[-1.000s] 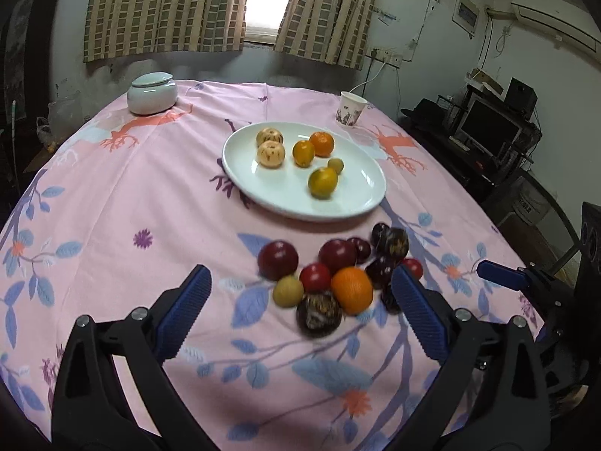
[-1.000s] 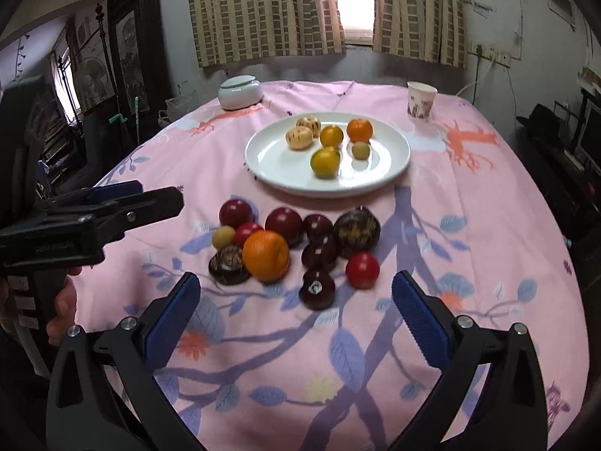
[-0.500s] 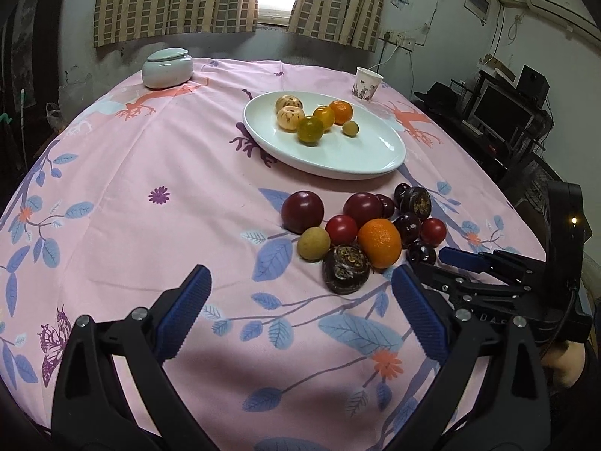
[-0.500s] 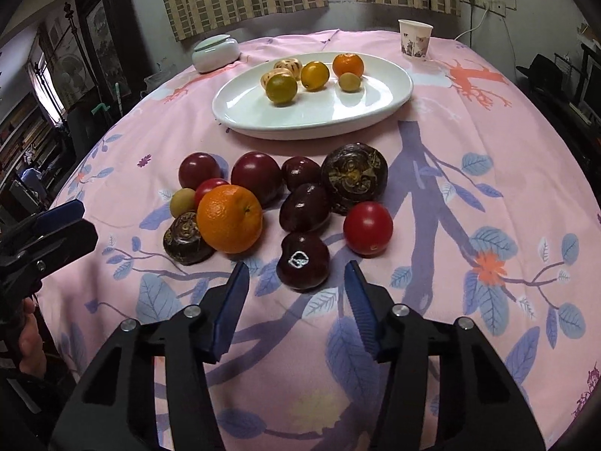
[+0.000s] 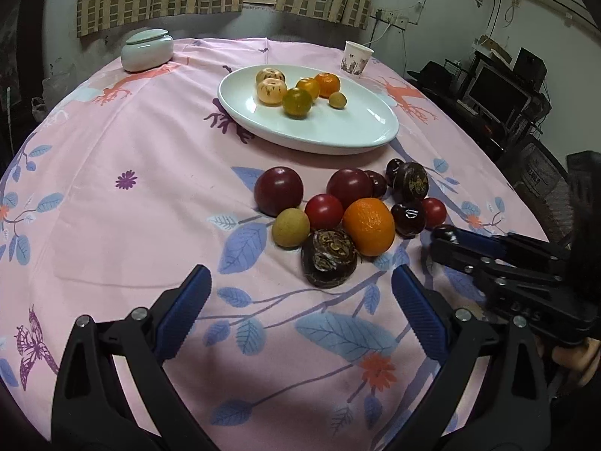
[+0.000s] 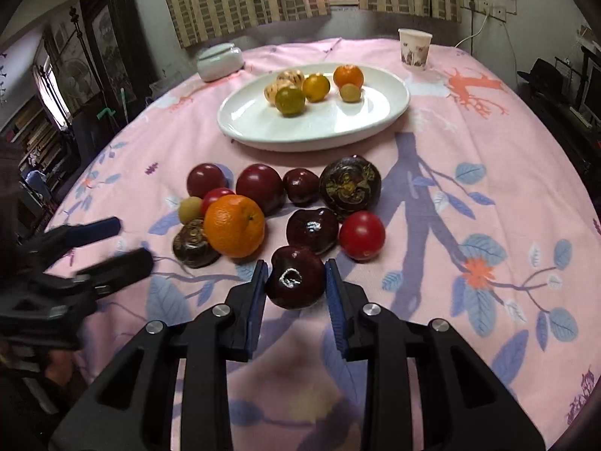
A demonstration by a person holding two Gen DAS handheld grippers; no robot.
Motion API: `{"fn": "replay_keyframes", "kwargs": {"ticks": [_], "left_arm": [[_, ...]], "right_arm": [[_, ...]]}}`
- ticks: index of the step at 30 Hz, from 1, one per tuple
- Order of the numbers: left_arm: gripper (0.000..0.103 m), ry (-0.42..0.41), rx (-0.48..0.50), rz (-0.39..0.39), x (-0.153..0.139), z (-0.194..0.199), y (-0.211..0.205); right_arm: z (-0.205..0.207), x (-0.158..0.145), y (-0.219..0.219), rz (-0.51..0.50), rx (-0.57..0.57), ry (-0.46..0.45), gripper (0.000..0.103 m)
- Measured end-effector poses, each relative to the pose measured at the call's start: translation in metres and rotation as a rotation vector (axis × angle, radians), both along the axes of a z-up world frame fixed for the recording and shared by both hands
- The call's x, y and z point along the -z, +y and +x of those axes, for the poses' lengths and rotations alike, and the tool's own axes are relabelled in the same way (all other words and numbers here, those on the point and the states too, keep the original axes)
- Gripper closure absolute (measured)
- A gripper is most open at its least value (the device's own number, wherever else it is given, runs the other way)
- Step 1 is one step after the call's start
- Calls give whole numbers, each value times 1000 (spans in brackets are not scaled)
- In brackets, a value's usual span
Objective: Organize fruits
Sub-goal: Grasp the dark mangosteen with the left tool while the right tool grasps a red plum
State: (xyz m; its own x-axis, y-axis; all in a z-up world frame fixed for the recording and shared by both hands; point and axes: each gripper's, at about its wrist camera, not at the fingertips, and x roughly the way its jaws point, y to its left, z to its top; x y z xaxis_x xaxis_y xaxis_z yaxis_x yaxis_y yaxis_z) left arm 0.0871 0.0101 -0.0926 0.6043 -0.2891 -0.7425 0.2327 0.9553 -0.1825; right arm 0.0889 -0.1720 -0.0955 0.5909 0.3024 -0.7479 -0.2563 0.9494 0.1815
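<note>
A cluster of fruit lies on the pink cloth in front of a white plate (image 6: pixel 338 127) that holds several yellow and orange fruits. In the cluster are an orange (image 6: pixel 234 225), a red tomato (image 6: pixel 362 235) and several dark red plums. My right gripper (image 6: pixel 295 278) is closing on the nearest dark plum (image 6: pixel 295 282), with both blue pads against its sides. From the left wrist, that gripper (image 5: pixel 443 236) reaches in from the right. My left gripper (image 5: pixel 300 300) is open and hangs just short of a dark brown patterned fruit (image 5: pixel 328 257), with nothing between its fingers.
A white lidded jar (image 5: pixel 147 49) and a paper cup (image 5: pixel 357 58) stand at the far side of the round table. To the right, beyond the table's edge, is a desk with a monitor (image 5: pixel 492 90). A person's hand (image 5: pixel 571 353) holds the right gripper.
The right jaws went from wide open to closed around the nearest dark plum. Both grippers sank towards the table and came nearer the fruit cluster.
</note>
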Motion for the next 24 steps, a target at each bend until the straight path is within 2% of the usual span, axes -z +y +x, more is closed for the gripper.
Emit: {"fn": "replay_keyframes", "kwargs": {"ticks": [3, 5, 6, 7, 9, 14, 16, 21, 24], "left_arm": [[6, 19, 11, 25, 12, 7, -13], [12, 42, 21, 17, 19, 12, -19], [22, 55, 27, 7, 22, 15, -22], [27, 60, 29, 10, 24, 18, -25], [31, 53, 29, 14, 24, 20, -28], [33, 53, 43, 22, 24, 24, -32], [62, 47, 58, 37, 23, 21, -33], [61, 60, 71, 20, 23, 24, -29], [62, 43, 82, 46, 25, 24, -34]], "right_arm": [[-14, -10, -9, 13, 10, -24, 71], [-18, -13, -14, 21, 18, -30, 71], [-19, -14, -17, 24, 20, -31, 71], [-20, -14, -18, 27, 22, -29, 71], [-20, -14, -21, 38, 24, -25, 71], [-19, -12, -17, 53, 10, -17, 72], [-19, -11, -14, 58, 6, -12, 72], [-19, -13, -10, 64, 4, -16, 72], [-18, -12, -9, 68, 3, -10, 72]]}}
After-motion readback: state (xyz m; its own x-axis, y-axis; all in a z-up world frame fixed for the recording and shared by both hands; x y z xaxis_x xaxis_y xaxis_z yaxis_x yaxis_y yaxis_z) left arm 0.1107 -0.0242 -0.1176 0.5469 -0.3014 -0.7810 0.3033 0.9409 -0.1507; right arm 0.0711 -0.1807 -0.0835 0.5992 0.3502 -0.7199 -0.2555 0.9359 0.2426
